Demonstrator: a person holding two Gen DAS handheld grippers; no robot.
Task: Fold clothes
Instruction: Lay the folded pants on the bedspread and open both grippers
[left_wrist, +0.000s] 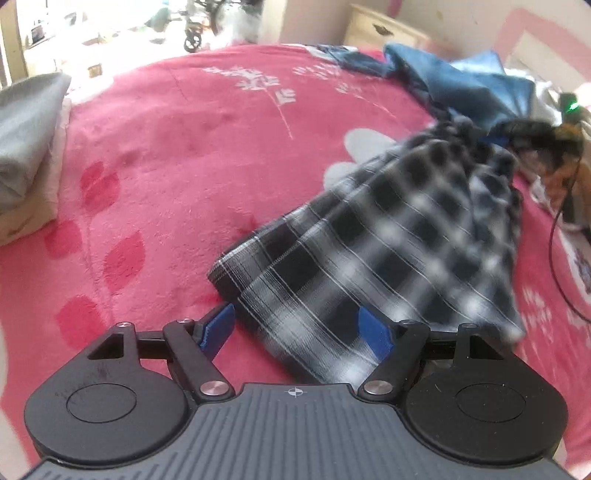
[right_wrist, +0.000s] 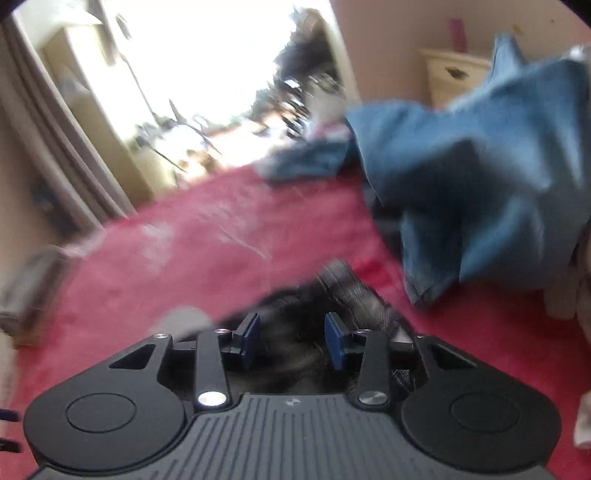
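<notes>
We find the work surface to be a bed covered by a pink blanket (left_wrist: 177, 147) printed with white sprigs and darker pink leaves. The garment under handling is a black-and-white plaid shirt (left_wrist: 388, 236); it lies on the blanket right of centre in the left wrist view, bunched at its far end and spread wider toward the camera.

The left tongs (left_wrist: 295, 328) stand with their blue pads (left_wrist: 221, 326) wide apart. The near edge of the plaid shirt passes between them and runs under the right-hand pad. We see no pinch on the cloth; we record these tongs as open.

The right tongs (right_wrist: 291, 341) appear in a heavily blurred view. Their pads (right_wrist: 334, 341) are partly drawn together with a gap remaining, and dark plaid fabric (right_wrist: 347, 291) fills that gap and extends beyond the fingertips. Whether the pads press on the fabric we cannot tell, owing to the blur.

Other items noted: a heap of blue cloth (left_wrist: 461, 81) at the far right of the bed, just behind the bunched end of the shirt; a stack of folded grey and cream linen (left_wrist: 26, 147) at the left edge; a pale cabinet (left_wrist: 384, 33) against the wall beyond the bed; a black cable (left_wrist: 557, 236) at the right margin.
</notes>
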